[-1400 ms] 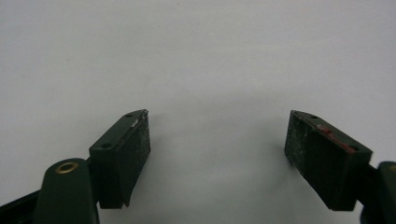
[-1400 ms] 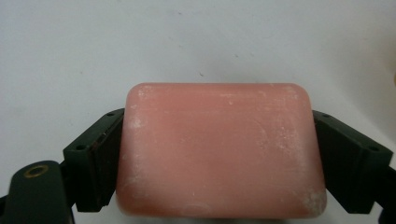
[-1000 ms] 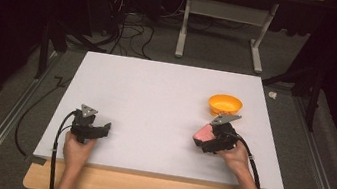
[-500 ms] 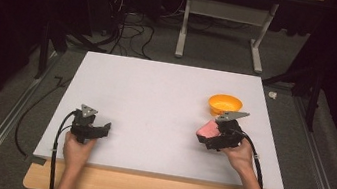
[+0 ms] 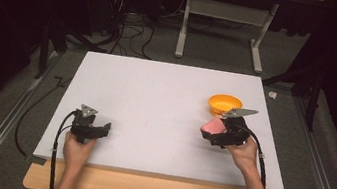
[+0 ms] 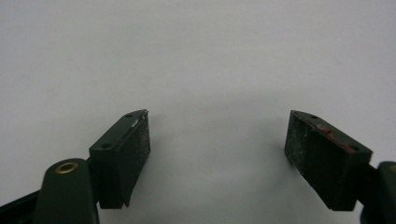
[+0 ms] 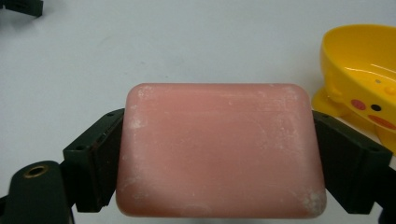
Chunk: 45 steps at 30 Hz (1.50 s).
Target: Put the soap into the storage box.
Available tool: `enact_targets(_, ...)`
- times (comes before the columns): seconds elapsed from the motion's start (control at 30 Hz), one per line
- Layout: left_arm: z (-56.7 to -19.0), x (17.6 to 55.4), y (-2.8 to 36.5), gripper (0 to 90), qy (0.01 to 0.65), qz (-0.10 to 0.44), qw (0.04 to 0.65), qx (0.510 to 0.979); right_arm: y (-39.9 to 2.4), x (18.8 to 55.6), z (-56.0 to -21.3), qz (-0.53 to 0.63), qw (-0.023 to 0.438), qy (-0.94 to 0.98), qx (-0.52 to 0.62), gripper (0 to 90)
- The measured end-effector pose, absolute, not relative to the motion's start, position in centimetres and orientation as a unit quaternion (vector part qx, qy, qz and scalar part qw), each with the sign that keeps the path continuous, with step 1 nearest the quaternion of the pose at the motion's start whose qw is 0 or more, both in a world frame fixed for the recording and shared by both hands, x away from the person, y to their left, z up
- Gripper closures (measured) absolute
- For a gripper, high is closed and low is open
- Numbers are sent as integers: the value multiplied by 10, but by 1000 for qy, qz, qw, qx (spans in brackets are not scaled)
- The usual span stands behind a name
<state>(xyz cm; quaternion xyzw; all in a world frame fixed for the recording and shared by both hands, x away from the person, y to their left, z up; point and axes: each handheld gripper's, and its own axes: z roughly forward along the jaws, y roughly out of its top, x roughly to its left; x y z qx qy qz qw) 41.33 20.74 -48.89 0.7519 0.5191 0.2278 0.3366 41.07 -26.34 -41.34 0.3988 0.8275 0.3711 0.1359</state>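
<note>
High view: the right gripper (image 5: 215, 130) holds a pink soap (image 5: 213, 126) just this side of the yellow dish (image 5: 224, 104), near the right edge of the white table (image 5: 156, 97). The soap hangs close above the tabletop, next to the dish but not in it. The left gripper (image 5: 95, 130) sits well to the left of the dish, near the front edge, with nothing in it.

Left gripper view: the jaws stand wide apart over bare table, holding nothing. One pad (image 6: 322, 158) carries a faint reddish smear along its top edge.

Right gripper view: the jaws are closed on the soap (image 7: 219, 149), one pad on each short end, so the bar spans the gap with its broad face toward the camera. The dish (image 7: 359, 88) lies just beyond and to the right; it is duck-shaped, with a painted eye, cheek and beak on its front.

The bar looks stiff and fairly light, with a chalky, dry surface, so it should grip well. Its rounded corners could still let it slip if squeezed off-centre. Holding it across the short ends, as here, seems the sound choice, leaving the broad face free to go down into the dish. No brand, label or writing can be read on the soap or the dish.
</note>
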Motion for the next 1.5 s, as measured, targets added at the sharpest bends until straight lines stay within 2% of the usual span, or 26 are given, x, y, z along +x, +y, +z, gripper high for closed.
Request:
enact_targets(0.53, -489, 413, 207, 225, 519, 228, 337, 752, -287, 416, -402, 406, 134, 783, 451, 137)
enact_targets(1.1, -489, 413, 207, 225, 519, 229, 337, 752, -301, 433, -388, 393, 167, 756, 497, 137)
enact_targets(1.5, -489, 413, 207, 225, 519, 229, 337, 752, -301, 461, -379, 369, 186, 734, 539, 137)
